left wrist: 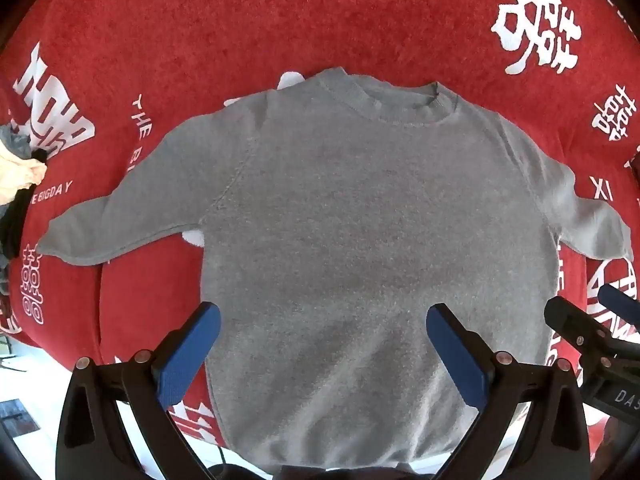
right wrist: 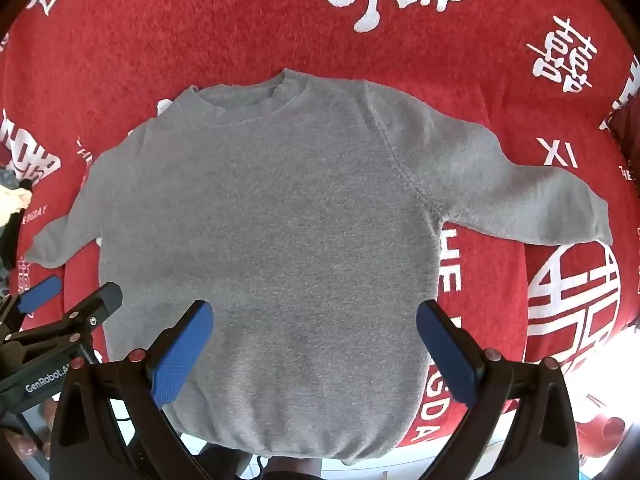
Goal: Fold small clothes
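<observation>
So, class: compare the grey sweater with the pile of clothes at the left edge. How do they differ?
The grey sweater lies spread flat, sleeves out; the pile of clothes is bunched up. The sweater is one plain grey piece; the pile mixes cream, black and grey. The sweater sits mid-cloth, the pile at the edge. Both rest on the red cloth.

– Where is the left gripper (left wrist: 322,344)?

– Pointing straight down, both blue pads splayed wide, nothing between them. In its own view the fingers enter from about seven and five o'clock.

– And the right gripper (right wrist: 314,340)?

– Same pose: aimed down, jaws at full spread, empty. It sits just beside the left one (each shows in the other's view, at roughly four o'clock and eight o'clock).

– Any contact between them?

– None visible; they are apart.
</observation>
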A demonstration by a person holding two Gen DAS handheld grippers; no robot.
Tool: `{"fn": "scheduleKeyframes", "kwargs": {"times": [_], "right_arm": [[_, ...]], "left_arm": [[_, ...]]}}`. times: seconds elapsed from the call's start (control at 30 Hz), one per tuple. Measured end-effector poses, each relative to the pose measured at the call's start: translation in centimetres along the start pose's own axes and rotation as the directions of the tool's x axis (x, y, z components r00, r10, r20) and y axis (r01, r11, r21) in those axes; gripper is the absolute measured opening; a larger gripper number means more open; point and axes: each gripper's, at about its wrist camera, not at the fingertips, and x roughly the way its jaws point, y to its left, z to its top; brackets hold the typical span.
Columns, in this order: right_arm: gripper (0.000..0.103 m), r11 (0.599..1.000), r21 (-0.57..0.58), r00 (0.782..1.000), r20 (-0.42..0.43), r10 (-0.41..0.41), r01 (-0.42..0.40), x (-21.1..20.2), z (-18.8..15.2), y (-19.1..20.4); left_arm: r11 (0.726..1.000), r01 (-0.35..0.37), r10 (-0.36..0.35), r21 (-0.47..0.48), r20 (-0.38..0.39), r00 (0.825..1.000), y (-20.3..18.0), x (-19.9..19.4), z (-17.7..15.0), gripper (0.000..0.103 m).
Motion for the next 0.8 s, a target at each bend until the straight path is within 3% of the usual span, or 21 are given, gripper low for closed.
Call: {"fn": "scheduleKeyframes", "kwargs": {"times": [0.8], "right_arm": [[0.102, 1.0, -0.019, 1.0, 0.002, -0.004, 0.004, 0.09, -0.02, 0.29]], "left_arm": [[1.0, -0.006, 0.006, -0.007, -0.015, 1.0, 0.28, 0.32, -0.49, 0.103]]}}
